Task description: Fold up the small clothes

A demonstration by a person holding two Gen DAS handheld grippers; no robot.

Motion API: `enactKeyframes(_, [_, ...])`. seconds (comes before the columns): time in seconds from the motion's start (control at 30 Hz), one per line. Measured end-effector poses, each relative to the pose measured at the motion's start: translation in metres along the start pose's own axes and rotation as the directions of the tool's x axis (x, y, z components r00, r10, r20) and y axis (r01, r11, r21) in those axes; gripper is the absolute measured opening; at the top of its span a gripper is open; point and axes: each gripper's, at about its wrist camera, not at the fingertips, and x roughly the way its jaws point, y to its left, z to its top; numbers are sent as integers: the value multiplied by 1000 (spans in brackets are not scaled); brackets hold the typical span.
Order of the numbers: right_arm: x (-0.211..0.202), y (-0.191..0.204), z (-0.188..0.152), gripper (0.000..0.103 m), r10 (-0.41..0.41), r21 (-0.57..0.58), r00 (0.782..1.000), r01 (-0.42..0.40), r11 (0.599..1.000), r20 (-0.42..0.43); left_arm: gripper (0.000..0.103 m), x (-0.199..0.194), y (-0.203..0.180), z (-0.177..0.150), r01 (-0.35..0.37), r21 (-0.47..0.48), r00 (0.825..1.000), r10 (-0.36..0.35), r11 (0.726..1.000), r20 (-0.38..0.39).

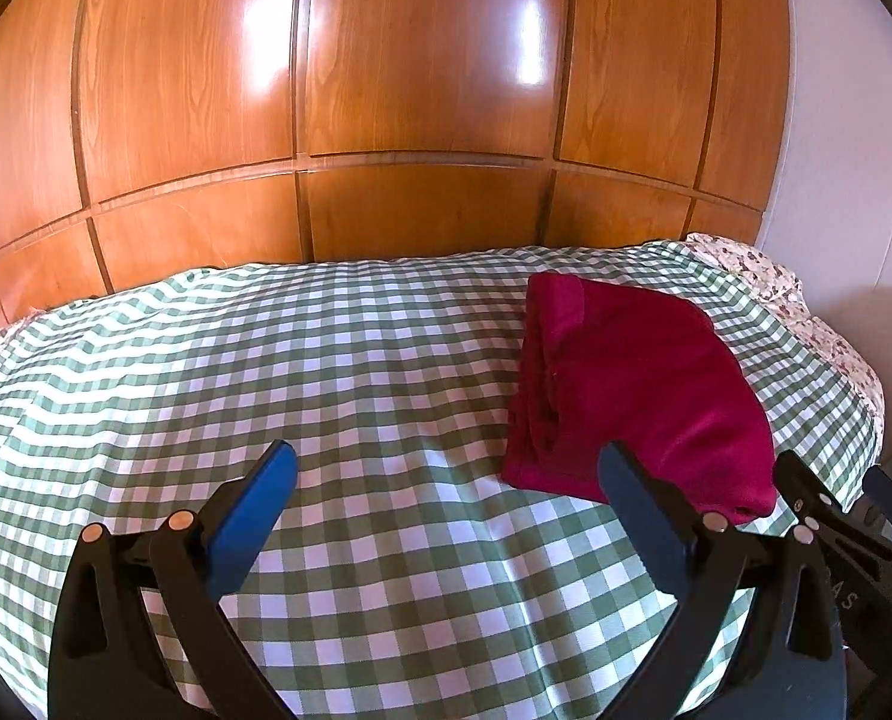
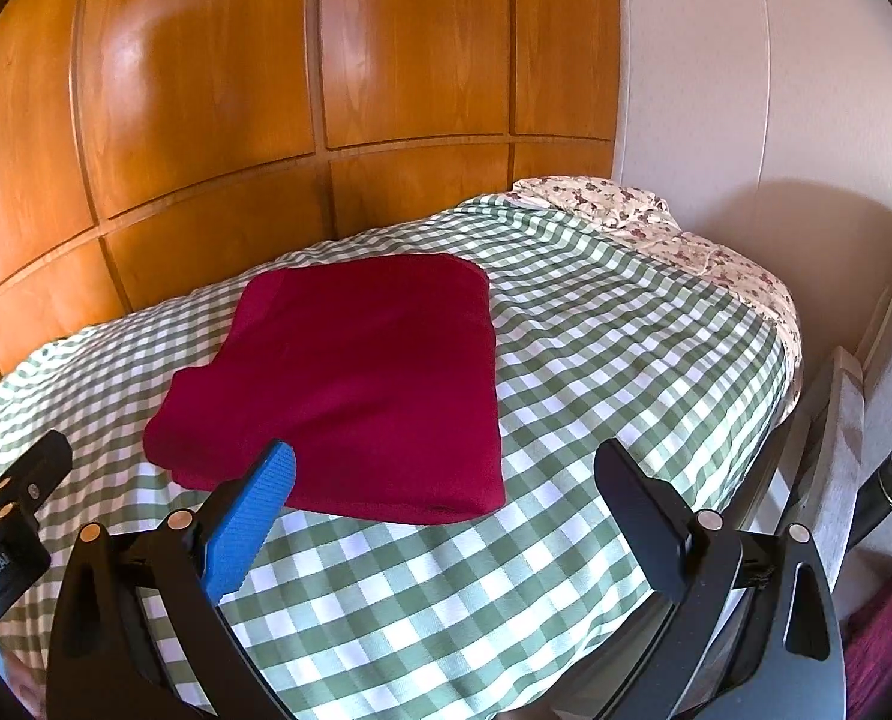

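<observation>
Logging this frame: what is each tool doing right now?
Left tool: open, holding nothing.
Right tool: open, holding nothing; the red cloth lies folded on the bed.

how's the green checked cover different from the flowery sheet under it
The green checked cover has green and white squares; the flowery sheet has small reddish blooms on white. The cover spans most of the bed and carries the folded red garment; the sheet shows only at the far corner and the edge near the wall, bare. Both look lightly wrinkled.
</observation>
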Motion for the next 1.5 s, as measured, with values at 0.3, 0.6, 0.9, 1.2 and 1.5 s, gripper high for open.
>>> enactKeyframes(0.3, [-3, 1, -1, 99, -8, 7, 1000, 8, 1000, 17, 100, -3, 0, 0, 6, 4, 1000, -6, 1000, 1])
enactKeyframes(0.6, [-4, 1, 0, 99, -7, 11, 1000, 6, 1000, 18, 100, -8, 3, 2, 13, -4, 1000, -13, 1000, 13])
enactKeyframes(0.9, [-6, 3, 0, 99, -10, 11, 1000, 10, 1000, 25, 100, -15, 2, 4, 16, 0, 999, -16, 1000, 36])
enactKeyframes(1.2, [-9, 7, -2, 99, -12, 13, 1000, 12, 1000, 27, 100, -19, 2, 5, 13, -5, 999, -12, 1000, 47])
enactKeyframes(1.5, [-8, 7, -2, 99, -15, 14, 1000, 14, 1000, 27, 100, -20, 2, 6, 15, -10, 999, -14, 1000, 52])
